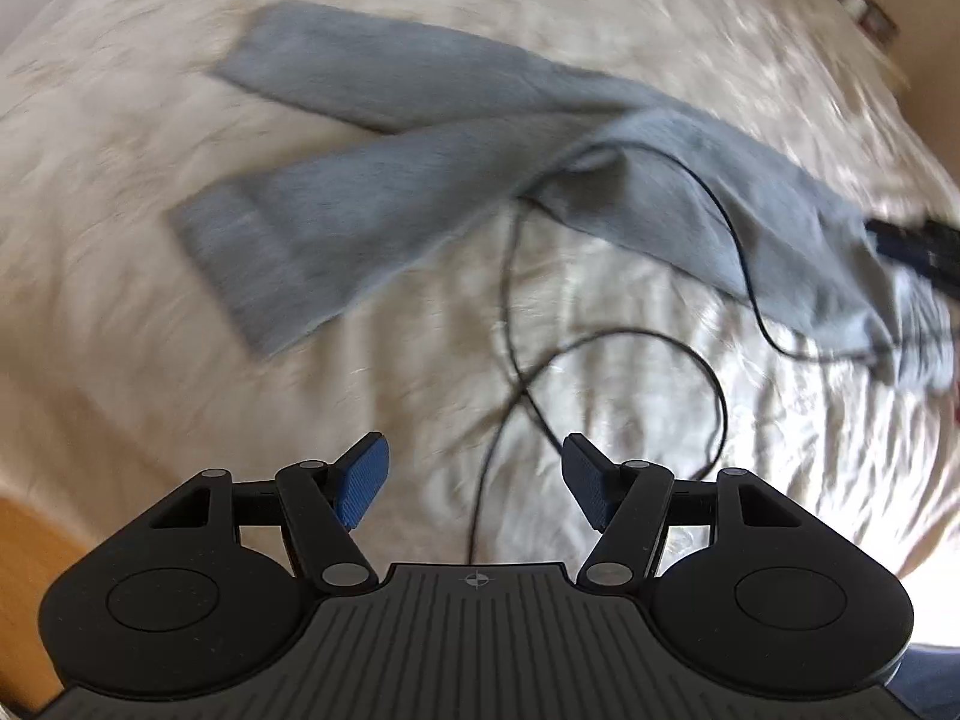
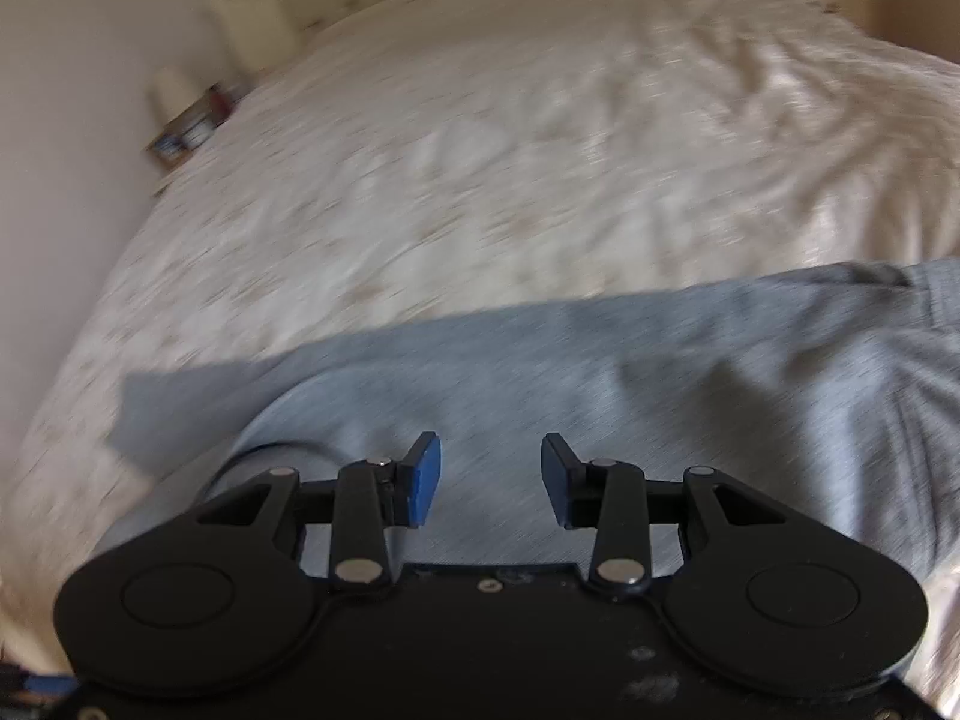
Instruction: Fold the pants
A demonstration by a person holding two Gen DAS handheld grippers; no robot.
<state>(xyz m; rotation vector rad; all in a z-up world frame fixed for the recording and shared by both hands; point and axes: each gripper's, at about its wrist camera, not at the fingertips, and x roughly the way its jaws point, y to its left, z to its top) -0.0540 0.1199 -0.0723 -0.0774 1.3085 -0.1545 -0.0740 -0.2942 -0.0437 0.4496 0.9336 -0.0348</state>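
Two fisheye views look down along hand-held grippers at a pair of light grey pants [image 1: 456, 138] lying on a bed covered by a cream, wrinkled bedspread [image 1: 660, 420]; both views are smeared by motion blur. In the left wrist view the pants lie flat and not yet folded; the two legs splay apart in a V toward the left, their cuffs well apart, and the waist end runs off toward the right edge, where a dark shape, possibly the other gripper, sits on or just above the fabric; which, I cannot tell. A thin black cable [image 1: 600, 354] loops over the bedspread and across the upper part of the pants. The left gripper [image 1: 474, 483] hangs over bare bedspread, near the pants but apart from them; its blue-padded fingers [image 1: 363, 483] are spread with nothing between them. In the right wrist view the right gripper [image 2: 491, 480] hovers over grey fabric at the waist end; its fingers are parted and pinch nothing. The step in hand seems to be the opening one; both grippers are free and the legs are still to be brought together. The next move likely calls for pinching one leg near its cuff and the waist on the same side; then laying that leg over the other, keeping clear of the cable.
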